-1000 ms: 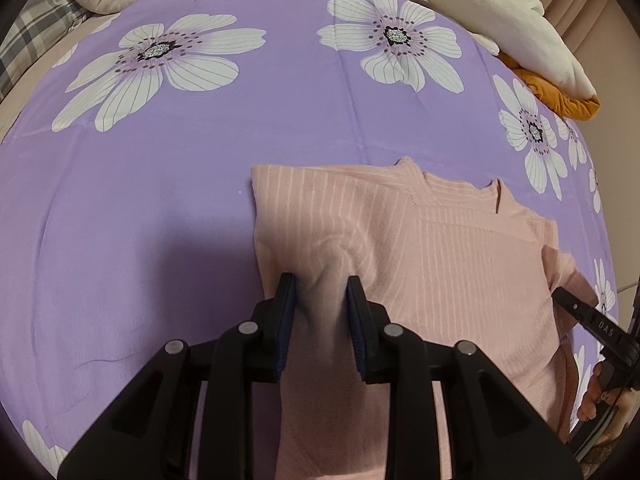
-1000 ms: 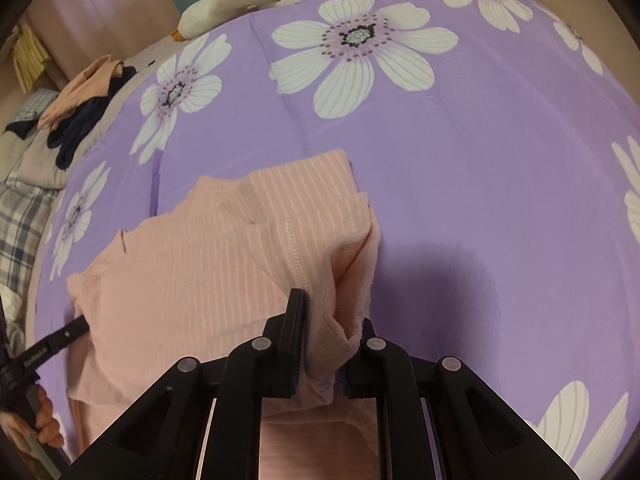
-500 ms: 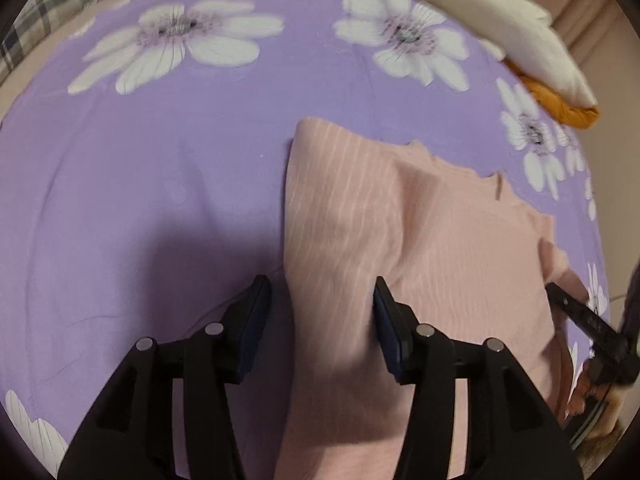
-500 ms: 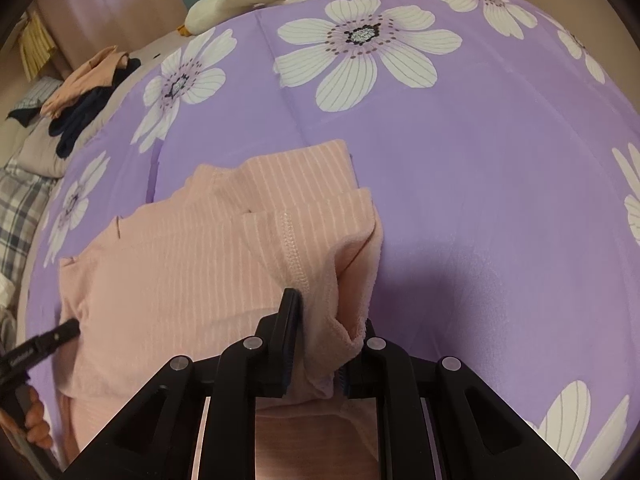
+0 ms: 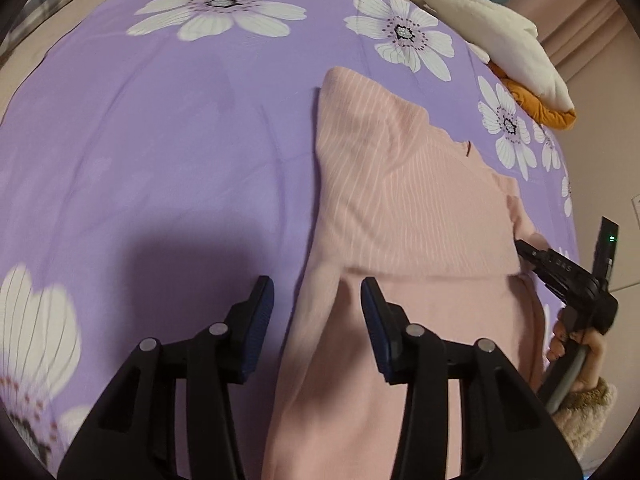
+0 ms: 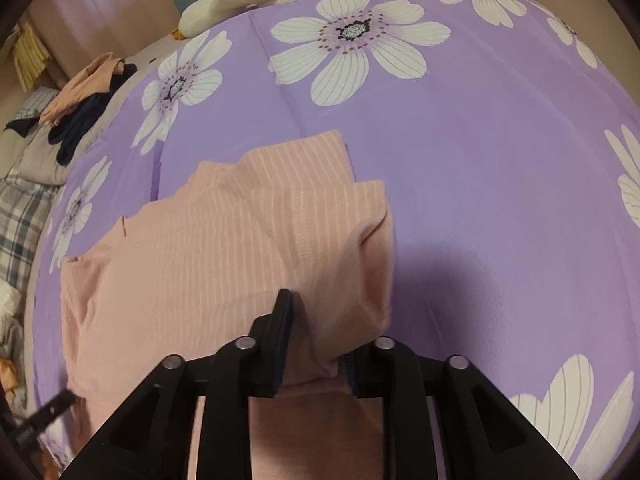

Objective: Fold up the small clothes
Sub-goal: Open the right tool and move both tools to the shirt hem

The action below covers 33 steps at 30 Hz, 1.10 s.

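A pink ribbed top (image 5: 400, 208) lies on the purple flowered bedspread (image 5: 160, 140), its sides folded inward. My left gripper (image 5: 316, 304) hovers over the top's near left edge. Its jaws are closing, with that edge lying loose between them and no pad pressing it. My right gripper (image 6: 316, 332) sits at the top's (image 6: 192, 272) right fold. Its jaws are opening, and the puffed fold still rests between them and hides the right pad. In the left wrist view the right gripper (image 5: 560, 272) shows at the far right, held by a hand (image 5: 576, 340).
A white plush blanket (image 5: 480, 12) and orange cloth (image 5: 536, 108) lie along the bed's far edge. A heap of peach and navy clothes (image 6: 88, 92) and plaid fabric (image 6: 20, 216) sit off the left side. One tip of the left gripper (image 6: 44, 412) shows low left.
My left gripper let go of the left fold, which now lies flat, and drew back toward the near edge. The right gripper's jaws spread slightly around its fold.
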{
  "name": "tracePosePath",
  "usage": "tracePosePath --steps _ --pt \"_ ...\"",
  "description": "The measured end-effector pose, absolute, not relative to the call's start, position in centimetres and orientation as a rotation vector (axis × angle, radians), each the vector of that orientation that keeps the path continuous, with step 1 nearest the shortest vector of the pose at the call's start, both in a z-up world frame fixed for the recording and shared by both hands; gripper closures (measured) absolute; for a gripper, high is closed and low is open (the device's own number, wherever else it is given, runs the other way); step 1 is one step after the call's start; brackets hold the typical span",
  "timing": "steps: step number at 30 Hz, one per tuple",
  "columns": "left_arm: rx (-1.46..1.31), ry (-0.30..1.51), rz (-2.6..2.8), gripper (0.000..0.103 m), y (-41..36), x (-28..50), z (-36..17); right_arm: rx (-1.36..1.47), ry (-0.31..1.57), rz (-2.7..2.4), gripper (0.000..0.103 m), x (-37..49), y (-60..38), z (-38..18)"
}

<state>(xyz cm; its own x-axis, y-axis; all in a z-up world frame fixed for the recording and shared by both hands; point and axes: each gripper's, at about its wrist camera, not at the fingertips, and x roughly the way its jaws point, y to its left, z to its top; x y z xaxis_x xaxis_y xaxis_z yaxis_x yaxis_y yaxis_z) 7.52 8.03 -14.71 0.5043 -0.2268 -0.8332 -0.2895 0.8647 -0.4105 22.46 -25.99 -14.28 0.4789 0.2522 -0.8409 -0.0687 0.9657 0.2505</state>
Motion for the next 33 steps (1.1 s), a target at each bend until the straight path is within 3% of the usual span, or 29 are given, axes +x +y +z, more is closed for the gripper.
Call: tracePosePath --steps 4,6,9,12,18,33 --pt "-0.559 1.031 0.032 0.055 8.0 4.7 -13.3 0.181 1.051 0.185 0.054 21.1 -25.8 -13.3" --pt "-0.522 1.020 0.036 0.050 7.6 3.3 -12.5 0.154 1.032 0.146 0.035 20.2 -25.9 -12.7" --pt "-0.516 0.986 0.023 0.035 7.3 1.8 -11.7 0.133 0.992 0.125 0.034 18.7 -26.4 -11.6" --pt "-0.516 0.963 0.000 0.027 6.7 0.2 -11.1 0.140 0.963 0.129 0.033 16.7 -27.2 -10.6" --pt "-0.534 0.979 -0.023 0.026 5.5 -2.1 -12.2 0.182 0.909 0.174 0.029 12.0 -28.3 -9.4" --pt "-0.519 1.003 -0.054 0.026 3.1 -6.0 -14.1 0.172 0.888 0.231 0.029 4.0 -28.4 -9.6"
